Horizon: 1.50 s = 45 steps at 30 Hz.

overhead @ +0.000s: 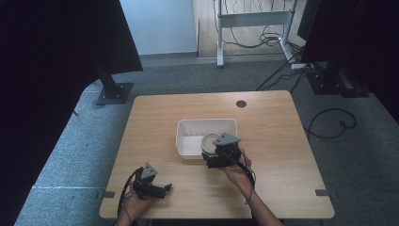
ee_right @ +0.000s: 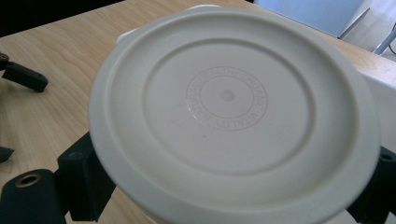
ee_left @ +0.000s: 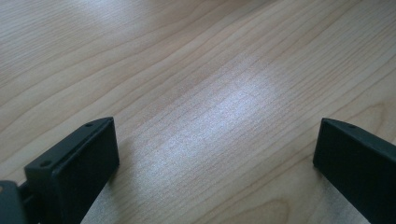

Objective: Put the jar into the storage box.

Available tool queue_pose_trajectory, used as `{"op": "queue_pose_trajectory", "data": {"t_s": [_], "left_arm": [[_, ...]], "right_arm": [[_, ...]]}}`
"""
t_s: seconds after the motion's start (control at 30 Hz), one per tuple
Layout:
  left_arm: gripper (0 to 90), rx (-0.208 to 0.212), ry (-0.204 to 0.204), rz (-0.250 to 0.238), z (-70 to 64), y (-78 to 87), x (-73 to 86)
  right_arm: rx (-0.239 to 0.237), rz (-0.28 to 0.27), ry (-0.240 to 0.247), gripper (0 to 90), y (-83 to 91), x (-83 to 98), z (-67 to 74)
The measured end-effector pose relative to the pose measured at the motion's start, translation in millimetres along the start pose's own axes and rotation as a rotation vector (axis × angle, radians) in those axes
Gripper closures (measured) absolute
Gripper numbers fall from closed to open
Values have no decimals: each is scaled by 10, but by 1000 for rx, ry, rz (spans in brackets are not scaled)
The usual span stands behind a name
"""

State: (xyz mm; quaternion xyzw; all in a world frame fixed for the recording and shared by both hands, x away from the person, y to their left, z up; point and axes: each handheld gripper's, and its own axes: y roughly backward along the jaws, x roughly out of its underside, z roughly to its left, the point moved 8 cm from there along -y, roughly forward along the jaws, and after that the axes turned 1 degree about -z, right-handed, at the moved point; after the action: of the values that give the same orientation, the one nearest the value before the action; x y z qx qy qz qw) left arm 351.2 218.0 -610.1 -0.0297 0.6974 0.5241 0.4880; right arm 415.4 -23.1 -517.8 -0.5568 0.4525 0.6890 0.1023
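A round cream dish (ee_right: 227, 95) with an embossed ring of lettering fills the right gripper view, its flat face turned to the camera. My right gripper (ee_right: 233, 184) is shut on the dish, one black jaw on each side of its rim. In the high view the right gripper (overhead: 217, 149) holds the dish (overhead: 210, 141) over the front right part of a white bin (overhead: 207, 121). My left gripper (overhead: 162, 189) rests on the wooden table (overhead: 273, 141) near the front left edge. It stands open (ee_left: 215, 149) with bare wood between its jaws.
The white bin's wall (ee_right: 380, 88) shows behind the dish. A round cable hole (overhead: 241, 103) sits near the table's far edge. Black stands (overhead: 113, 89) and cables (overhead: 329, 123) are on the grey floor around the table.
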Motion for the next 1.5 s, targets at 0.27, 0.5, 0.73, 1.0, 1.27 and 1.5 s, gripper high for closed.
{"op": "queue_pose_trajectory", "data": {"t_s": [0.27, 0.5, 0.73, 1.0, 1.27, 1.5], "left_arm": [[0, 0, 0, 0, 0, 0, 0], [0, 2, -13, 12, 8, 9, 8], [0, 1, -6, 8, 4, 6, 5], [0, -1, -6, 6, 4, 4, 4], [0, 0, -8, 10, 6, 7, 8], [0, 0, -8, 11, 5, 7, 9]], "right_arm": [[10, 1, -8, 94, -157, -49, -32], [18, -1, -9, 94, -286, -94, -23], [33, 4, -6, 94, -418, -136, -15], [34, 7, -20, 94, -619, -180, 32], [26, 27, -27, 94, -818, -182, 99], [30, 48, -22, 94, -950, -131, 118]]}}
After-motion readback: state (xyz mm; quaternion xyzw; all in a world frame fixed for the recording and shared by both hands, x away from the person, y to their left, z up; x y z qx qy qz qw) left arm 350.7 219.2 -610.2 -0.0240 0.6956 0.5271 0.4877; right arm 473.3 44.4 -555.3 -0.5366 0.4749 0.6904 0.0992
